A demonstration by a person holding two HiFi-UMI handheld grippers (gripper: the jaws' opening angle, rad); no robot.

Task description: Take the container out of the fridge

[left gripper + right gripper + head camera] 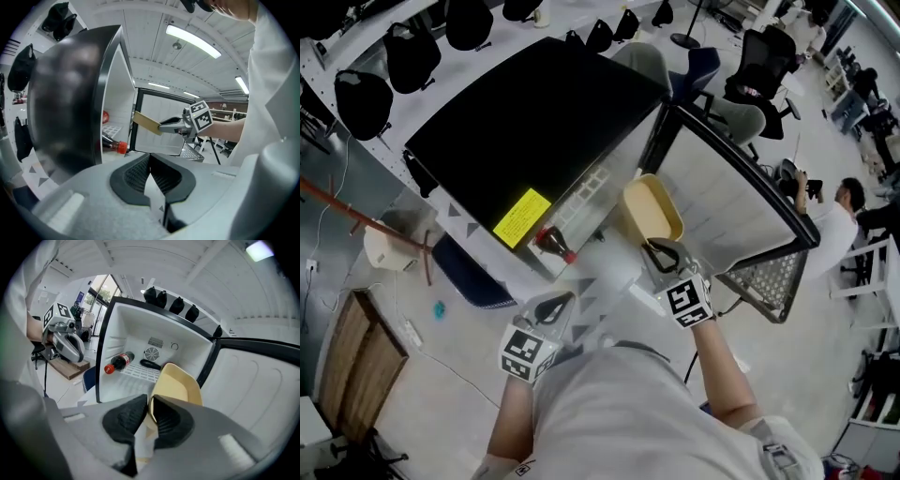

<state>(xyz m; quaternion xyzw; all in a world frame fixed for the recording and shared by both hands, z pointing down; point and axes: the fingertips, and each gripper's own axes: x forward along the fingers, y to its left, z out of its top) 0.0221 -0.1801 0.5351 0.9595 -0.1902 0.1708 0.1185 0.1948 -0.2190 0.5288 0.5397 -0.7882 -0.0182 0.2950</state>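
A black mini fridge (534, 122) stands with its door (731, 197) swung wide. My right gripper (661, 251) is shut on the near rim of a tan, open-topped container (652, 208), which hangs just outside the fridge opening, between cabinet and door. In the right gripper view the pads (164, 416) pinch the container (180, 383) wall. A cola bottle (119, 362) lies on the wire shelf inside. My left gripper (555, 305) hovers lower left of the opening, shut and empty (150, 161). From there the container (146, 123) shows side-on.
A blue object (469, 272) sits at the fridge's left foot and a wooden board (356, 356) lies on the floor. A wire-mesh panel (764, 281) stands under the door's far corner. Office chairs (741, 112) and a seated person (834, 220) are beyond.
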